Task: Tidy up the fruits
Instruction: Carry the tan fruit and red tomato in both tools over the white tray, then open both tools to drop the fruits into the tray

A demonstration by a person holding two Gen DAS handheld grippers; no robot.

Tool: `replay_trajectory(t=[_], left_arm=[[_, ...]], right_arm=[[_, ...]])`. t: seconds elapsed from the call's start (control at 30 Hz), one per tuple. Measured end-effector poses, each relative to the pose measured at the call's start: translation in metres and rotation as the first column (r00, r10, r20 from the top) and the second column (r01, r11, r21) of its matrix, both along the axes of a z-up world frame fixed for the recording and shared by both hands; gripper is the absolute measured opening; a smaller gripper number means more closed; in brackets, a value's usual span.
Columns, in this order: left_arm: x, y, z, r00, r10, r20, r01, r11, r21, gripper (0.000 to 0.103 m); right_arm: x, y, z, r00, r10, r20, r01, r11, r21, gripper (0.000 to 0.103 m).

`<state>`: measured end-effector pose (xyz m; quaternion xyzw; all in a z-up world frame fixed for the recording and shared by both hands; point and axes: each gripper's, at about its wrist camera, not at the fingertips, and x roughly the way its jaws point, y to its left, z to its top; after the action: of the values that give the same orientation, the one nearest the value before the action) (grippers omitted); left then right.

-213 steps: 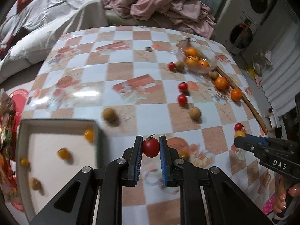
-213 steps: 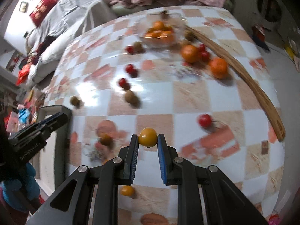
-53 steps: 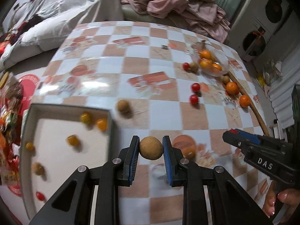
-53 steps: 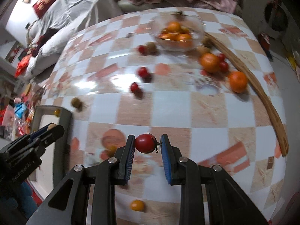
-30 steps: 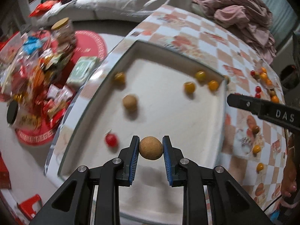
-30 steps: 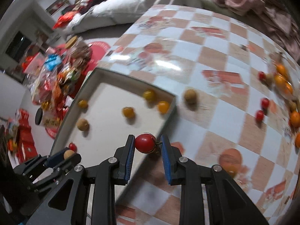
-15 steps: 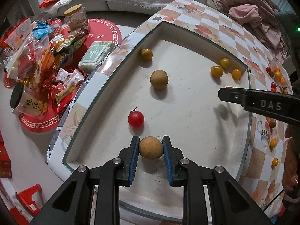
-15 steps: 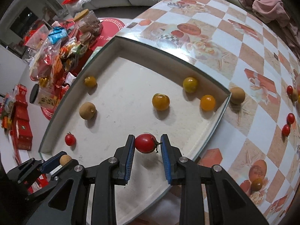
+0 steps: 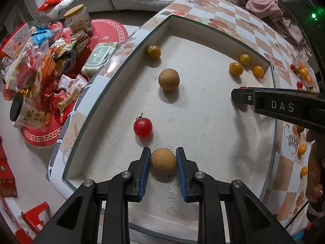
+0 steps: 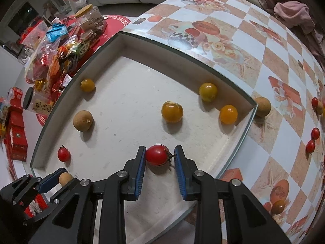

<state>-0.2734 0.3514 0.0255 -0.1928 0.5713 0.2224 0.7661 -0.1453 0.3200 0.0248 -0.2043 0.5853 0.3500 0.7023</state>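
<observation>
My left gripper [image 9: 163,161] is shut on a tan longan [image 9: 163,160] low over the white tray [image 9: 213,122]. A red cherry tomato [image 9: 142,127], another longan [image 9: 168,79] and several yellow tomatoes [image 9: 236,68] lie in the tray. My right gripper [image 10: 160,156] has its jaws around a red cherry tomato [image 10: 157,155] just above the tray floor [image 10: 126,93]; a small gap shows on the right side. The left gripper [image 10: 61,180] shows at lower left of the right wrist view.
The tray sits at the corner of a checkered table [image 10: 274,65]. More red tomatoes [image 10: 314,133], a longan [image 10: 262,106] and small fruits [image 9: 302,149] lie on the table. Snack packets and jars [image 9: 40,61] crowd the floor to the left.
Both grippers have come lower and closer to the tray floor with their fruits. The right gripper's jaws have opened slightly around the red tomato.
</observation>
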Motion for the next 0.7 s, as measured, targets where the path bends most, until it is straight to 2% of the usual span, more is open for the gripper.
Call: replay_trajectory(t=[0.17,0.27,0.3,0.33,0.37,0.6,0.67,0.7], left_arm=[[0.003,-0.004,0.000,1.000,-0.015,-0.019,0.015,1.000,0.025,0.027],[0.004,-0.004,0.000,0.999,-0.019,-0.031,0.020,0.999,0.032,0.029],[0.004,-0.004,0.000,0.999,-0.020,-0.038,0.021,0.999,0.039,0.042],[0.004,-0.004,0.000,0.999,-0.017,-0.036,0.019,0.999,0.042,0.064],[0.002,-0.005,0.004,1.000,-0.012,-0.021,0.013,0.998,0.058,0.068],[0.004,-0.005,0.007,0.999,-0.041,-0.022,0.043,0.997,0.059,0.068],[0.005,-0.006,0.008,0.999,-0.047,-0.024,0.049,0.997,0.058,0.068],[0.005,-0.007,0.009,0.998,-0.054,-0.026,0.055,0.997,0.057,0.068]], right_arm=[[-0.003,0.001,0.001,0.999,0.021,0.024,-0.021,1.000,-0.007,0.032],[-0.003,0.001,0.001,1.000,0.013,0.009,-0.013,1.000,0.003,0.034],[-0.002,0.001,0.001,1.000,0.008,-0.003,-0.008,1.000,0.011,0.037],[-0.002,0.001,0.001,1.000,0.007,-0.008,-0.007,1.000,0.015,0.040],[-0.002,0.002,0.000,1.000,0.008,-0.011,-0.008,1.000,0.018,0.041],[-0.001,0.001,0.002,0.999,-0.003,-0.033,0.005,0.999,0.040,0.058],[0.001,-0.002,0.008,0.999,-0.017,-0.039,0.019,0.998,0.065,0.069],[0.001,-0.004,0.012,0.999,-0.023,-0.037,0.026,0.997,0.079,0.077]])
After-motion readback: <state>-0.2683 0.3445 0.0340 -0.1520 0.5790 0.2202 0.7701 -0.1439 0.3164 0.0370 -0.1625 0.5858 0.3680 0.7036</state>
